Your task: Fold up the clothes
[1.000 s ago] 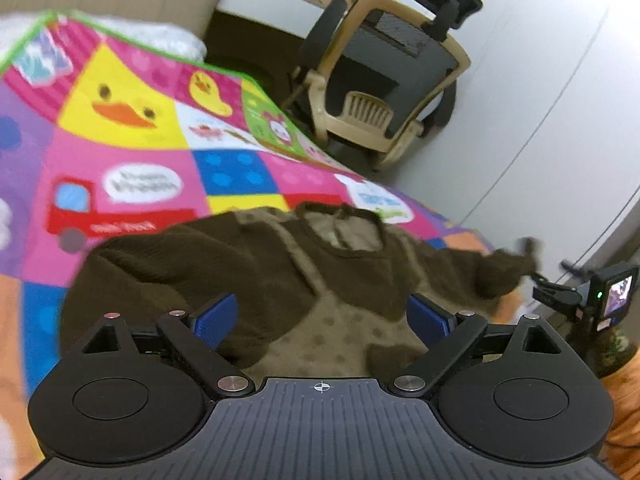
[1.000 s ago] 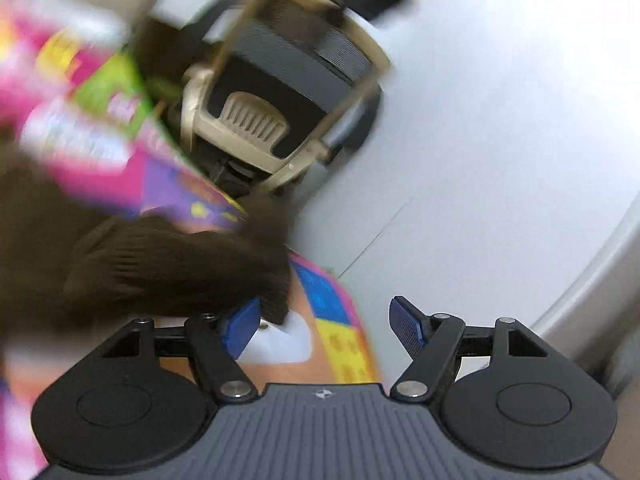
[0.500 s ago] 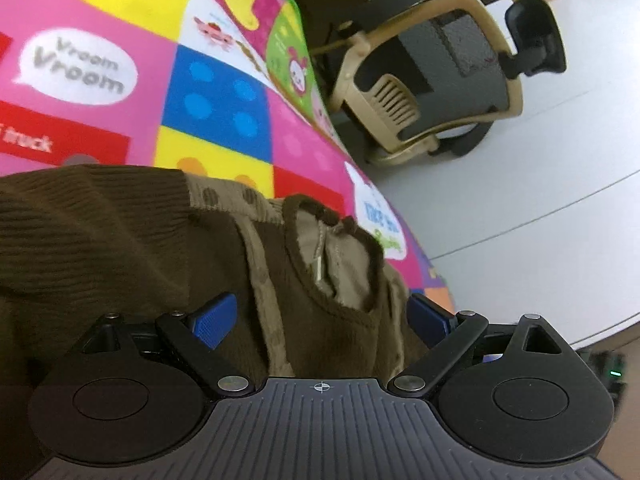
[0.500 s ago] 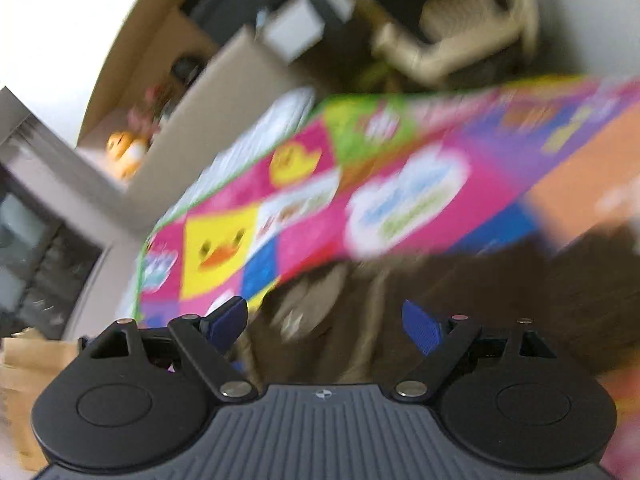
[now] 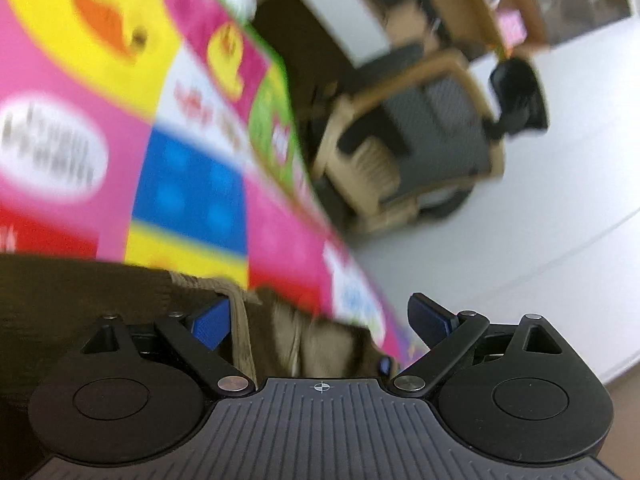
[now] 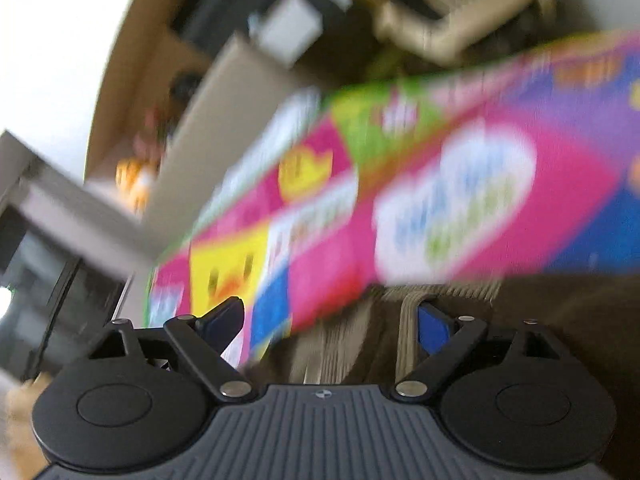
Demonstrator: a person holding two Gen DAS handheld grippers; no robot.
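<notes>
Both the left gripper [image 5: 320, 320] and right gripper [image 6: 330, 322] were spread wide, grasping nothing. The brown sweater [image 5: 80, 300] lay on the colourful play mat [image 5: 192, 184], at 6 o'clock under both. An office chair [image 5: 424, 140] stood at 1 o'clock.

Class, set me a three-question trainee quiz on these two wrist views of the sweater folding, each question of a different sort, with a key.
1. True or false: the left tongs are clamped shut on the brown sweater.
2. Multiple choice: what does the sweater lie on? A) bare floor B) colourful play mat C) wooden desk
3. Fill in: beyond the mat's far edge stands an office ____.

Key: 1 false, both fingers stand apart, as on the right tongs; 2 B; 3 chair.
</notes>
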